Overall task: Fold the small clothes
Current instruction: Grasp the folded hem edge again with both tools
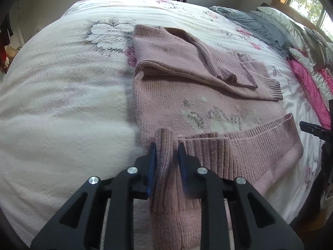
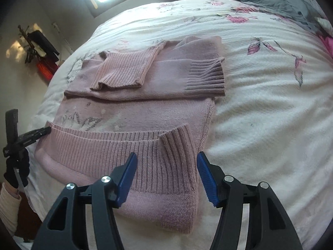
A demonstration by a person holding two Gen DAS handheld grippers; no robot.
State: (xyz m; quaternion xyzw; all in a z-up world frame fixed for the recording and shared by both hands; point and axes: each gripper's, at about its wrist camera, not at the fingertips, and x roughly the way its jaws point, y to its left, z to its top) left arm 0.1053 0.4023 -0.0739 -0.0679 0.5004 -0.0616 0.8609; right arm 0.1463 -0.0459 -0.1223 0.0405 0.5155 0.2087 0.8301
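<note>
Room corner, far left: a dark stand point(image 2: 39, 43) with something red below it against the wall, seen in the right wrist view; too small to tell more.

Person's hand: a dark-gloved hand point(image 2: 17, 164) with a pale knit sleeve point(image 2: 8, 206) grips a gripper handle at the left edge of the right wrist view.

Bedspread: a white fleecy bedspread point(image 1: 62, 104) with grey and pink flower prints covers the bed.

Left gripper: the left gripper point(image 1: 167, 153) is closed down on a bunched fold of the sweater's ribbed hem, the knit pinched between its blue pads point(image 1: 153, 166) and raised off the bed.

Sweater: a pink knit sweater point(image 1: 187, 95) lies flat near the middle of the bed, with a pale grey-white pattern across its body. Both sleeves are folded across the upper part, one ribbed cuff point(image 2: 206, 75) over the other. The ribbed hem point(image 2: 124, 145) is turned up over the lower body.

Right gripper: the right gripper point(image 2: 166, 166) is spread wide and holds nothing; its blue pads point(image 2: 205, 177) sit either side of the hem's right corner, just above the knit.

Far right: a grey blanket point(image 1: 260, 23), pale pillows point(image 1: 291, 23) and a pink quilt point(image 1: 308, 83) sit along the bed's edge under a window point(image 1: 308, 2).
</note>
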